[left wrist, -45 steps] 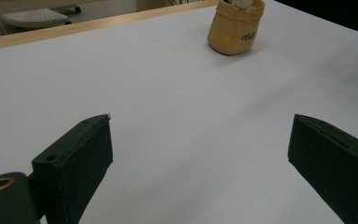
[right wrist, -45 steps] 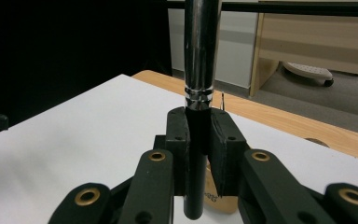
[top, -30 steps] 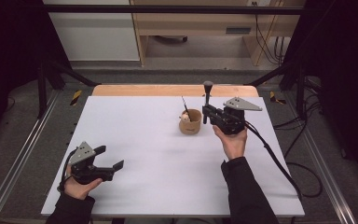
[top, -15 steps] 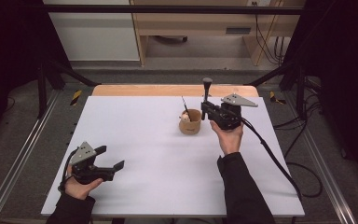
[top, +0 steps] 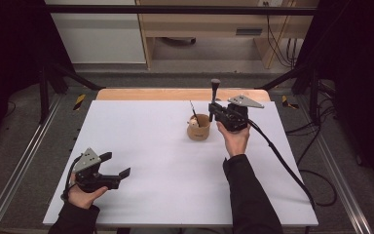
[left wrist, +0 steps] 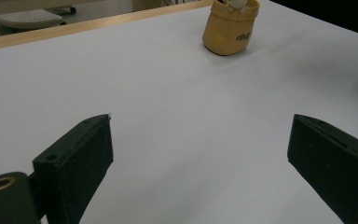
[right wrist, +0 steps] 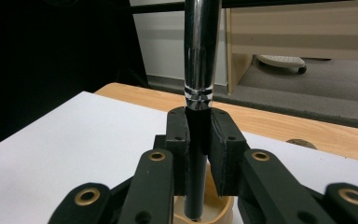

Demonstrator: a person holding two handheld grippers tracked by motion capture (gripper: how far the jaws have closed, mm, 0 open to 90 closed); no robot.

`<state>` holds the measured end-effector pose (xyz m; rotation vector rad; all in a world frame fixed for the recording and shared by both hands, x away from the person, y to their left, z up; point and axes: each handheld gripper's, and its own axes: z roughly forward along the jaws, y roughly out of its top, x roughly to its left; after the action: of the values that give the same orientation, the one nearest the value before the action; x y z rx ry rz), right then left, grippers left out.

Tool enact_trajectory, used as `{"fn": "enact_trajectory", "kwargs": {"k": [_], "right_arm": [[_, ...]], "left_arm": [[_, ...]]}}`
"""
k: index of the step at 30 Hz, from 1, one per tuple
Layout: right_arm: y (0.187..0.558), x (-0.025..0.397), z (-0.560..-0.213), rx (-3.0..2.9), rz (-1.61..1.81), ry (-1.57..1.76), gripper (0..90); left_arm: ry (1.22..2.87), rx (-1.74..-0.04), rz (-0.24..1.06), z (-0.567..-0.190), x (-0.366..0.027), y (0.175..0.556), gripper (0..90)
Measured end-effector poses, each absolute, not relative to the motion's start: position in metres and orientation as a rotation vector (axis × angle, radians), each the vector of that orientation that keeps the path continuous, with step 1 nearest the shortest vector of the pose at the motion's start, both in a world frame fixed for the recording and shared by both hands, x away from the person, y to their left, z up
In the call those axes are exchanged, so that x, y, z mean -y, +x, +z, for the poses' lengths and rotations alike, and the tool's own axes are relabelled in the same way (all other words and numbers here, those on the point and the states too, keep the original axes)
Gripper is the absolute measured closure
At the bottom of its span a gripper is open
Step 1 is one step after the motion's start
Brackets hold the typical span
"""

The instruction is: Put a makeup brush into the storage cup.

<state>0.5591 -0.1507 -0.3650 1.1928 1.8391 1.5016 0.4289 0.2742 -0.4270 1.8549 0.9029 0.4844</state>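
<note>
Tan cup (top: 198,128) sits on the white table (top: 151,146) in the high view, the right gripper (top: 213,108) just beside it, clamped on an upright brush (top: 215,90). Left gripper view: wide-apart jaws hold nothing. Right gripper view: the brush's lower end stands in the cup (right wrist: 205,212).

Cup (left wrist: 231,29) tan-yellow, dark lettering; brush (right wrist: 200,51) handle black and silver; table (top: 151,146) white; jaws black.

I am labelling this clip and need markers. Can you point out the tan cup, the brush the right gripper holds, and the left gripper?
tan cup (top: 198,131): high view, on its outer side wall.
brush (right wrist: 201,51): right gripper view, on its shiny metal shaft above the jaws.
left gripper (top: 117,165): high view, midway between its open jaws.
</note>
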Motion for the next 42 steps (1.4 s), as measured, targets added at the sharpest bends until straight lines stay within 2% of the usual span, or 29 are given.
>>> {"fn": "enact_trajectory", "kwargs": {"k": [42], "right_arm": [[0.588,0.134,-0.398,-1.827,1.469,1.256,79.3]], "left_arm": [[1.854,-0.897,0.487,-0.426,-0.275,0.428,6.5]]}}
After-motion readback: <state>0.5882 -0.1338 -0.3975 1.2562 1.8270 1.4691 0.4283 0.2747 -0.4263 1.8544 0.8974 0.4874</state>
